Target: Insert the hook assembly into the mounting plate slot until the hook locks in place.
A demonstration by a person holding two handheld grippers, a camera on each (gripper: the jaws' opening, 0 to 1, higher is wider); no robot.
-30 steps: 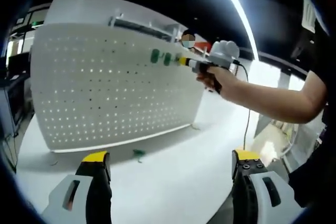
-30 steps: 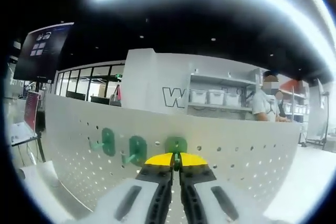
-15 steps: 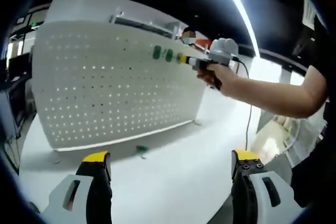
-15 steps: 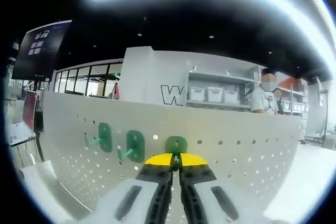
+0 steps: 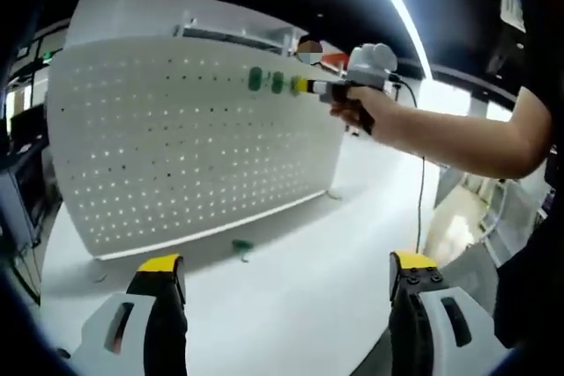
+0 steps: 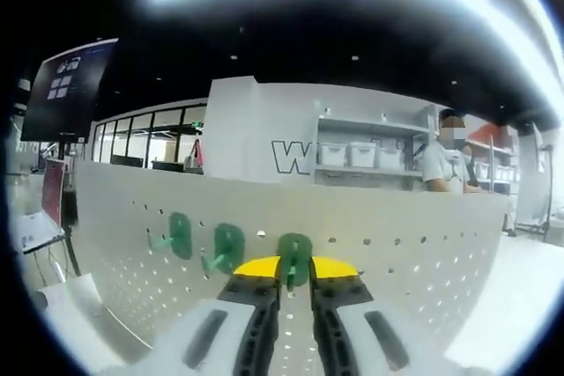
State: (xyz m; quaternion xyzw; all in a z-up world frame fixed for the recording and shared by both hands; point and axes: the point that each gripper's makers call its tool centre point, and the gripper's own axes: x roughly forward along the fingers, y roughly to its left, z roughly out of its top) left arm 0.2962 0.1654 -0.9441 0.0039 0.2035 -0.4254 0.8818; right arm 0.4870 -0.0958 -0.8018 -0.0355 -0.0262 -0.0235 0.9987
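Here a white pegboard point(image 5: 185, 143) stands upright on a white table point(image 5: 291, 297), its rows of small holes letting light through. In the right gripper view the same panel point(image 6: 414, 253) crosses the picture, and behind it a white wall carries a large outlined letter "W" point(image 6: 286, 157), the rest of the word hidden by shelving with white storage bins point(image 6: 357, 154). A dark monitor point(image 6: 66, 85) hangs at upper left, its writing too small to read. A person in a white shirt point(image 6: 445, 169) stands beyond the board.

Near the panel's top edge three green hooks sit in a row: two point(image 6: 179, 235) point(image 6: 227, 247) already seated, pegs sticking out, and the third green hook point(image 6: 294, 257) flat against the board between the right gripper's point(image 6: 290, 268) yellow tips, which are slightly parted around its peg. A hand point(image 5: 366, 116) holds that gripper up at the board.

The left gripper point(image 5: 286, 272) hangs low over the table, jaws wide apart and holding nothing. One small green piece point(image 5: 241, 246) lies on the table near the board's foot
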